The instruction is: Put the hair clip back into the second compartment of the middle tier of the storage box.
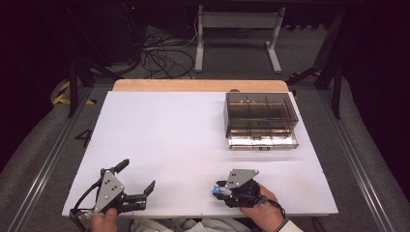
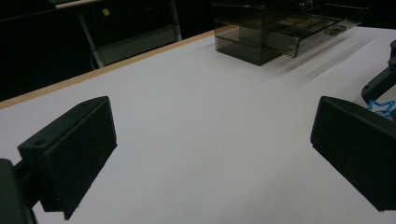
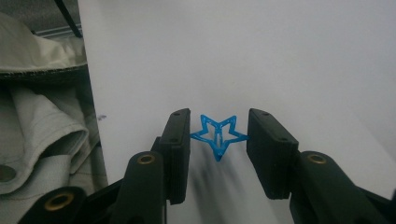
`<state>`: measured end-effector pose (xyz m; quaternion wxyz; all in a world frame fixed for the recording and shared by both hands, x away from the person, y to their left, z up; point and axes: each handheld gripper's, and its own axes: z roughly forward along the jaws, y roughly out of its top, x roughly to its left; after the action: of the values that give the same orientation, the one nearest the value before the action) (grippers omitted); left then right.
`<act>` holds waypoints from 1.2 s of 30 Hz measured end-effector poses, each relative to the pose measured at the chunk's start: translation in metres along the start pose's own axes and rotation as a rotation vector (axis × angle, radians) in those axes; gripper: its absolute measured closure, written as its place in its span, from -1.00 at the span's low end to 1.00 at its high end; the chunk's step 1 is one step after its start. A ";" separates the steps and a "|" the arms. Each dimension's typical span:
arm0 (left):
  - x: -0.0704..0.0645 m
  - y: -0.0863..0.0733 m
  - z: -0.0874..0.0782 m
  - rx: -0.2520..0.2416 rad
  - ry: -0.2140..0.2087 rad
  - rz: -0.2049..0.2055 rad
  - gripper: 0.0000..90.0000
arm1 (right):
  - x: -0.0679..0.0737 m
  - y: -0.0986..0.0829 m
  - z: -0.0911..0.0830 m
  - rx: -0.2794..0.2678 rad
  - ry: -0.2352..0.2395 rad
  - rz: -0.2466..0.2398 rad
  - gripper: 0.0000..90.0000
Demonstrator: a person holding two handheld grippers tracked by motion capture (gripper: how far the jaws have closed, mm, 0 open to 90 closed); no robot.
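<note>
So the right gripper (image 3: 218,135) has its fingers (image 3: 177,140) closed in on a little blue star (image 3: 217,134), a thin wireframe thing, pinched by two of its points. The star is at the near edge of the bench (image 1: 193,125), just in front of the person, and you can spot it as a blue speck at the gripper tip from above (image 1: 216,192). I honestly can't tell if it's lifted off the surface yet or still resting on it.

The left gripper (image 1: 138,179) sits near the front left of the bench with its fingers (image 2: 70,158) spread wide, holding nothing.

My guess is the star is headed for the drawer box (image 1: 261,118) at the far right, whose bottom drawer (image 1: 263,140) is pulled out.

Tips for this step, as I see it:
- The grip is only on the star's tips, so it could twist or pop out. Keep the squeeze steady, not harder; that thin frame looks like it would flex.
- Lift straight up before travelling so a lower point doesn't drag on the bench.
- Keep the wrist level on the way over.
- Come in above the open drawer, lower in, then release.
- The free gripper could steady the box if it slides.
</note>
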<state>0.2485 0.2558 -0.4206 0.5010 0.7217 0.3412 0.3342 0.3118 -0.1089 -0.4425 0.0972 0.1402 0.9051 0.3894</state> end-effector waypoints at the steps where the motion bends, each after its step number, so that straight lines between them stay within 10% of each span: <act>1: 0.000 0.000 0.000 0.000 0.000 0.000 -0.98 | 0.000 0.000 -0.001 -0.009 0.000 -0.003 0.35; 36: 0.000 0.000 0.001 0.003 0.000 0.000 -0.98 | -0.010 0.021 -0.036 -0.159 -0.026 -0.014 0.35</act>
<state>0.2492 0.2558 -0.4207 0.5001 0.7225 0.3415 0.3337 0.3149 -0.1230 -0.4017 0.1227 0.1309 0.8710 0.4574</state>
